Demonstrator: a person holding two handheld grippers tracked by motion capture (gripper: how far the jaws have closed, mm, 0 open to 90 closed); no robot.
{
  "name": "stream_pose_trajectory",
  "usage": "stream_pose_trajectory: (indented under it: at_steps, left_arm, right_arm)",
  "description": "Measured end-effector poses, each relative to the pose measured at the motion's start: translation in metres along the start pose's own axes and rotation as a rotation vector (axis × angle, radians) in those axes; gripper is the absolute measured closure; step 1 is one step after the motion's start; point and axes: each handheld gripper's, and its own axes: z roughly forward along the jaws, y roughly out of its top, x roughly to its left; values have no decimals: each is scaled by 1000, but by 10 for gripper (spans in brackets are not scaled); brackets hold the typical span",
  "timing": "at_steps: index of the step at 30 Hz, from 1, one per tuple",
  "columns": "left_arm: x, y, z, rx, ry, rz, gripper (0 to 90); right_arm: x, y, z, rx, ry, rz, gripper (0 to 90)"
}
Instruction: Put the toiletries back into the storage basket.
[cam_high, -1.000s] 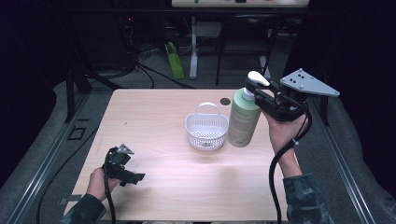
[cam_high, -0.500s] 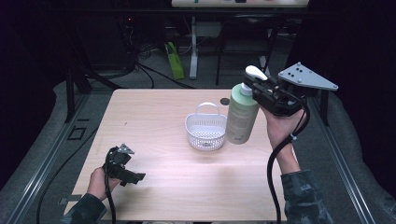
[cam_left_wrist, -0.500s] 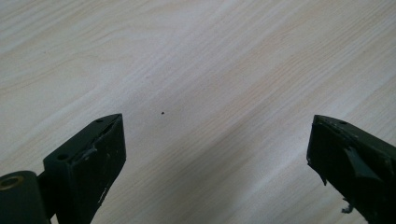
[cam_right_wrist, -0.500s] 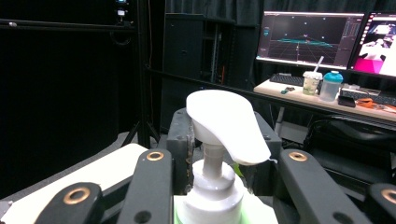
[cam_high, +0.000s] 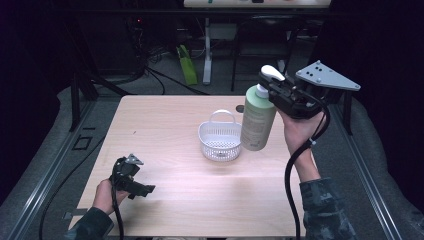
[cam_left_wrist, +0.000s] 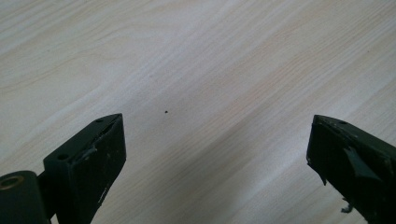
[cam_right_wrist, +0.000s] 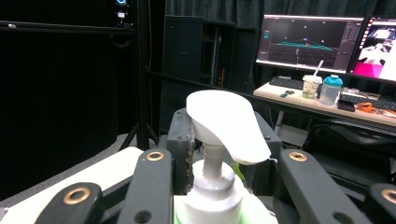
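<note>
A light green pump bottle (cam_high: 257, 122) with a white pump head (cam_right_wrist: 226, 123) hangs slightly tilted just right of a white basket (cam_high: 220, 147) at the middle of the wooden table (cam_high: 165, 125). My right gripper (cam_high: 265, 90) is shut on the bottle's neck under the pump, jaws on either side of it (cam_right_wrist: 215, 158). The bottle's base looks just off the table. My left gripper (cam_high: 140, 182) rests low near the front left corner. It is open over bare wood (cam_left_wrist: 215, 158), with nothing between its fingers (cam_left_wrist: 93, 158).
A small dark round object (cam_high: 240, 107) lies on the table behind the basket. Beyond the table stand dark stands, cables and a green item on the floor (cam_high: 187, 70). A desk with monitors (cam_right_wrist: 303, 39), cups and a keyboard sits far off.
My right gripper has risen and shifted a little left with the bottle, which now tilts closer to the basket. The left gripper has stayed put.
</note>
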Motion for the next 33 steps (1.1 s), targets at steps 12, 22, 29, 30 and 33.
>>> stream_pose_trajectory:
  at_steps: [12, 22, 29, 30, 33]
  left_arm:
    - [0, 0, 1, 6, 0, 4, 48]
    - [0, 1, 1, 8, 0, 9, 42]
    - [0, 1, 2, 10, -3, 10, 37]
    - [0, 1, 2, 10, -4, 10, 36]
    - [0, 1, 2, 9, -5, 10, 36]
  right_arm:
    - [0, 3, 14, 14, 7, -2, 677]
    - [2, 7, 22, 9, 11, -1, 677]
    - [4, 6, 28, 10, 16, 3, 678]
    - [5, 6, 30, 11, 18, 7, 677]
    - [6, 7, 34, 9, 20, 7, 678]
